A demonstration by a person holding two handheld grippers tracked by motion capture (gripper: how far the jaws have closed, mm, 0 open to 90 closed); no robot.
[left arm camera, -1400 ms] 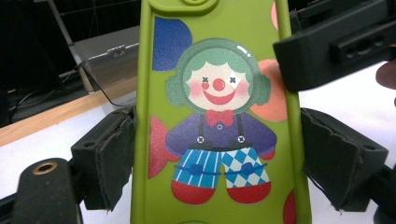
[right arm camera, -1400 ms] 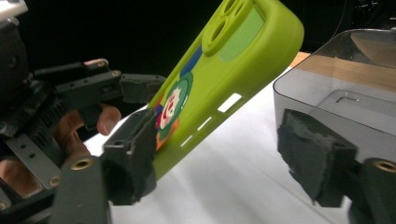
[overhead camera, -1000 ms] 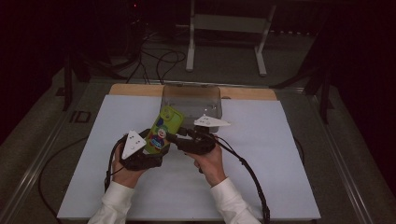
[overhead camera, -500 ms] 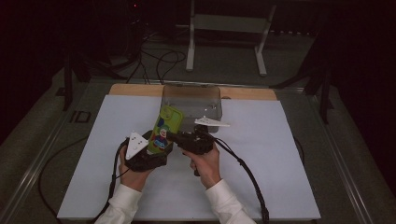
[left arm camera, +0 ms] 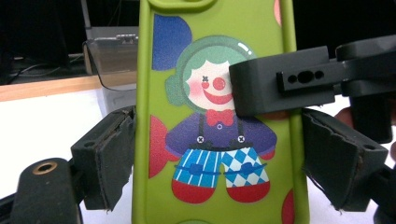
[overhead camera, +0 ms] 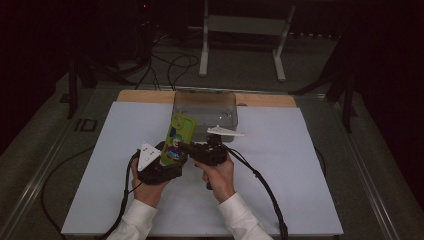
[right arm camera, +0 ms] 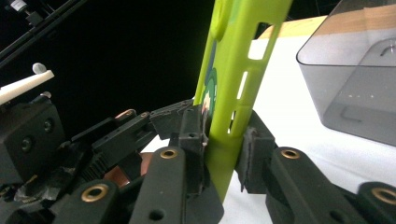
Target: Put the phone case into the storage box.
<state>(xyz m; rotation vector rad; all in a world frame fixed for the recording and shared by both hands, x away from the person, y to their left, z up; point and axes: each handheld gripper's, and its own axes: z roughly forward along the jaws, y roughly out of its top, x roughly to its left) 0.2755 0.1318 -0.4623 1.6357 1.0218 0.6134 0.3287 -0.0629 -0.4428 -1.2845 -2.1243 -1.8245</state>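
Observation:
A lime-green phone case (overhead camera: 176, 139) with a clown picture stands tilted up above the white mat, held between both grippers. My left gripper (overhead camera: 169, 159) is shut on it across its width, a pad on each long edge of the case (left arm camera: 210, 116). My right gripper (overhead camera: 183, 146) comes in from the right. Its jaws have just been closing and now pinch the front and back of the case (right arm camera: 233, 93) near its lower side edge. One right jaw lies over the clown's face in the left gripper view.
A clear plastic box (overhead camera: 205, 107) stands just behind the case at the mat's far edge, on a wooden board (overhead camera: 145, 96). The white mat (overhead camera: 300, 175) spreads wide to the right and left of the hands. Cables trail back from both grippers.
The right gripper's jaws have drawn in onto the case. The left hand has shifted slightly; the case stays tilted in the same spot.

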